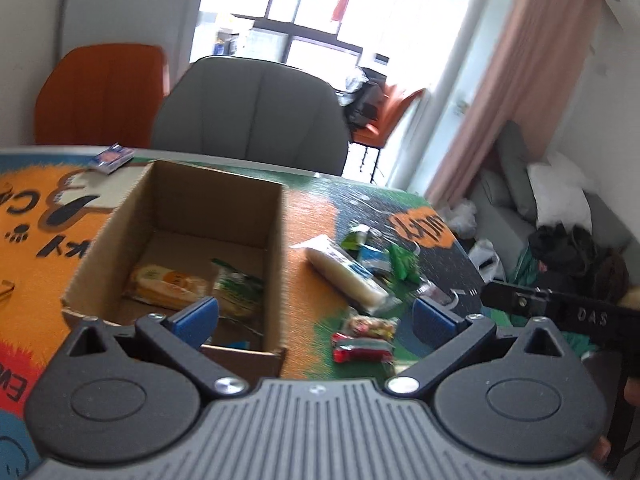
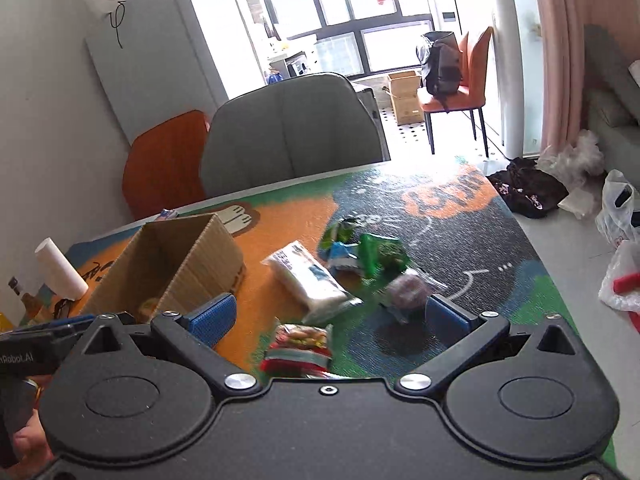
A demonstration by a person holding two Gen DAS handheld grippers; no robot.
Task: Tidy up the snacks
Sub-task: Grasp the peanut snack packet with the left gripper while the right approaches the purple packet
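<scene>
An open cardboard box (image 1: 276, 216) (image 2: 208, 252) stands on the patterned table mat and holds a yellow packet (image 1: 166, 286) and a green-and-white packet (image 1: 236, 290). To its right lie loose snacks: a long white packet (image 1: 346, 276) (image 2: 308, 280), green packets (image 1: 402, 266) (image 2: 380, 252), a round dark snack in clear wrap (image 2: 406, 290) and a red-and-green packet (image 1: 362, 346) (image 2: 298, 350). My left gripper (image 1: 316, 320) stands open above the box's near right corner, nothing between its blue pads. My right gripper (image 2: 328, 320) is open over the red-and-green packet, holding nothing.
A grey chair (image 1: 256, 116) (image 2: 292, 140) and an orange chair (image 1: 100, 92) (image 2: 164, 160) stand behind the table. A small blue packet (image 1: 112, 158) lies past the box. A white roll (image 2: 60, 266) and bottles (image 2: 24, 300) sit at the table's left. The table edge drops off on the right.
</scene>
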